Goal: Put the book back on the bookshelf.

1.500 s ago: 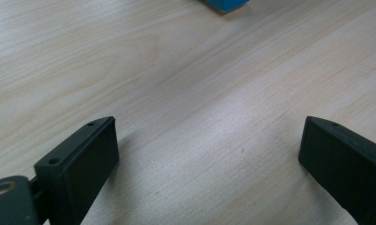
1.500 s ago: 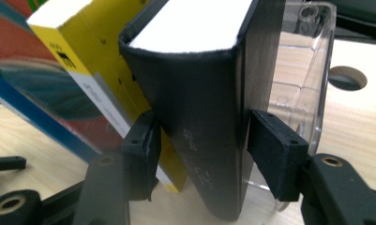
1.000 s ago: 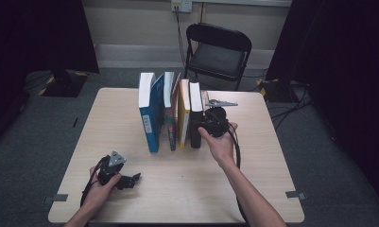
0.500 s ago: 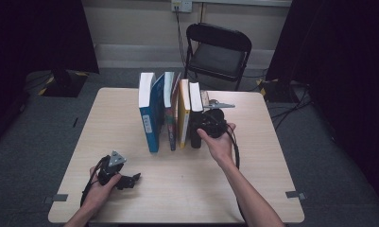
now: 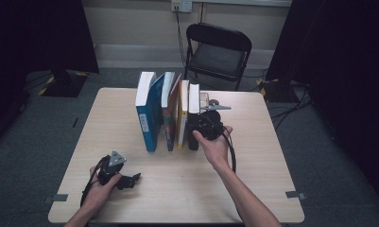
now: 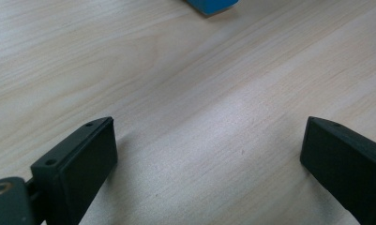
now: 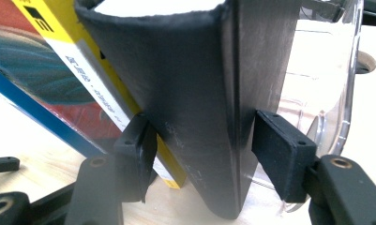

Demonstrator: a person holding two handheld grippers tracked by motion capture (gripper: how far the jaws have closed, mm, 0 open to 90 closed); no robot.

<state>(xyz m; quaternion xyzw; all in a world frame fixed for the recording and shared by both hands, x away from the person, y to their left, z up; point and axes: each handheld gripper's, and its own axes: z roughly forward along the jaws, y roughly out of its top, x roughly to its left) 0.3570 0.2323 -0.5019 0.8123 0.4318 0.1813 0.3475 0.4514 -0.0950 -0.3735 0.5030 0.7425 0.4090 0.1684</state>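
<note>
Right gripper [image 7: 199, 154]: fingers straddled black book [image 7: 195, 93] spine, just opening, not clamped | left gripper [image 6: 209, 164]: fingers released, idle over tabletop [image 6: 176, 70] | advice: centre spine, squeeze squarely, avoid yellow book [image 7: 78, 61].

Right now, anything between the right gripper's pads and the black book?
Nothing visible. In the right gripper view the right gripper straddles the black book: one pad sits between it and the yellow book, touching or nearly so, the other stands just off its far cover, with a clear plastic stand behind.
</note>
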